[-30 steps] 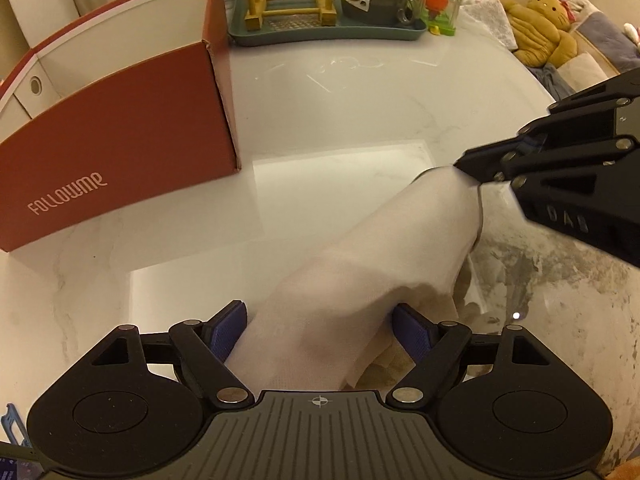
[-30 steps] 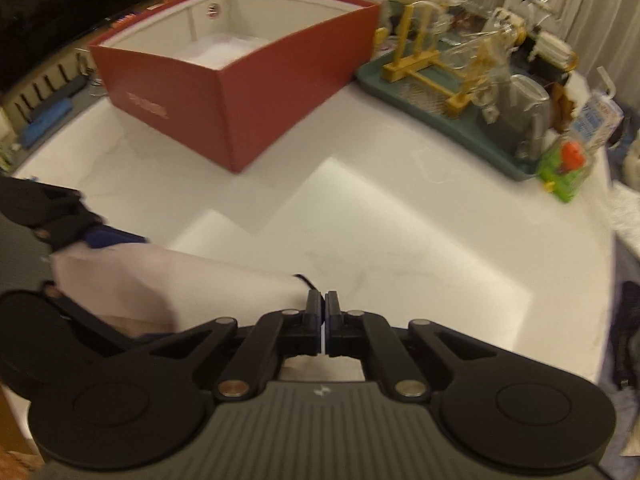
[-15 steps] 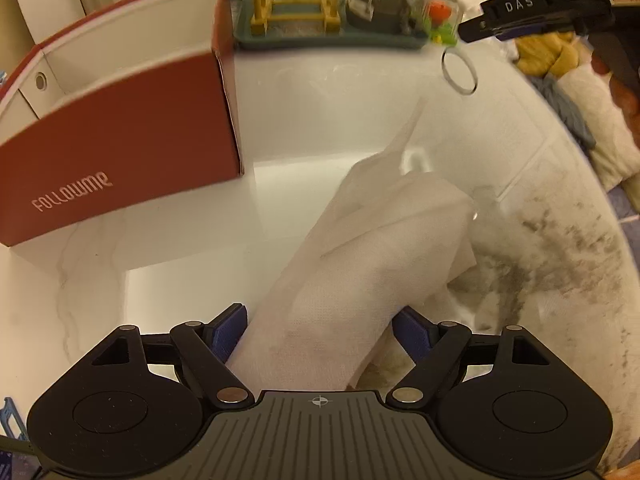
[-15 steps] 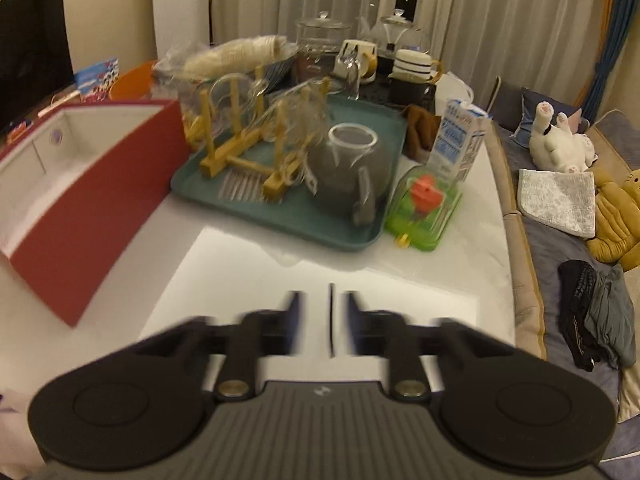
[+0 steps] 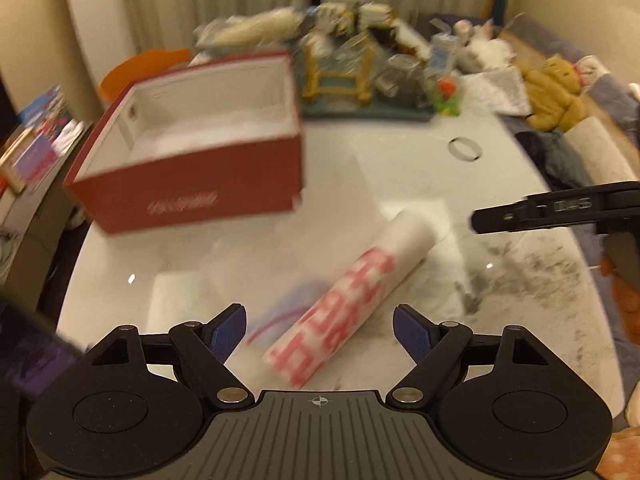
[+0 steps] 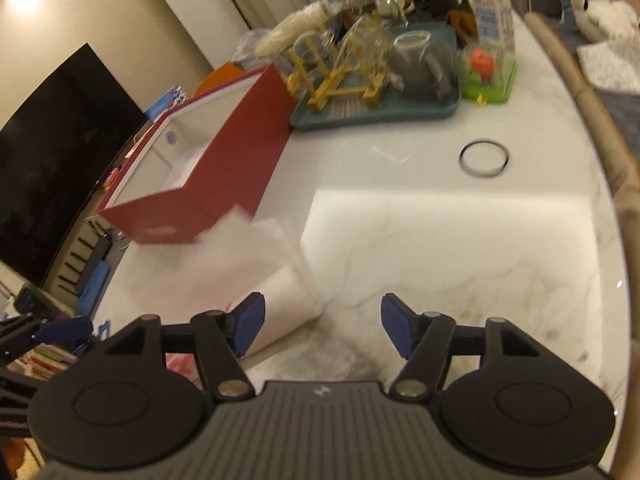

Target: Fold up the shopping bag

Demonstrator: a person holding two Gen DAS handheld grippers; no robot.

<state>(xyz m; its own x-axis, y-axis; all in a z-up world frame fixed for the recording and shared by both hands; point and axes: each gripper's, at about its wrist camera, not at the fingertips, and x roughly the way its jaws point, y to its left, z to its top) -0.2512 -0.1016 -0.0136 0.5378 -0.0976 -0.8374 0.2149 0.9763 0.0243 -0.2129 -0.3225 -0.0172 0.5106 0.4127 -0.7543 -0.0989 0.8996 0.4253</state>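
Both grippers have let go and lifted. The shopping bag (image 5: 352,296) lies rolled near the tabletop's (image 5: 400,168) front edge; left gripper (image 5: 318,330) wide, empty; right gripper (image 6: 322,326) opening, empty. Unheld, it could unroll.

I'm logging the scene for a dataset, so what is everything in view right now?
bag: 1, white with red print, rolled, lying on the table
box: 1, red, open, table's left
ring: 1, dark, on the table, right of the box
tray: 1, teal, far end, carrying a wooden rack and glassware
table: 1, white marble
carton: 1, blue-white, by the tray
plush toy: 1, yellow, on the sofa
left gripper: 1, black, open, above the bag
right gripper: 1, black, jaws opening, nothing between them
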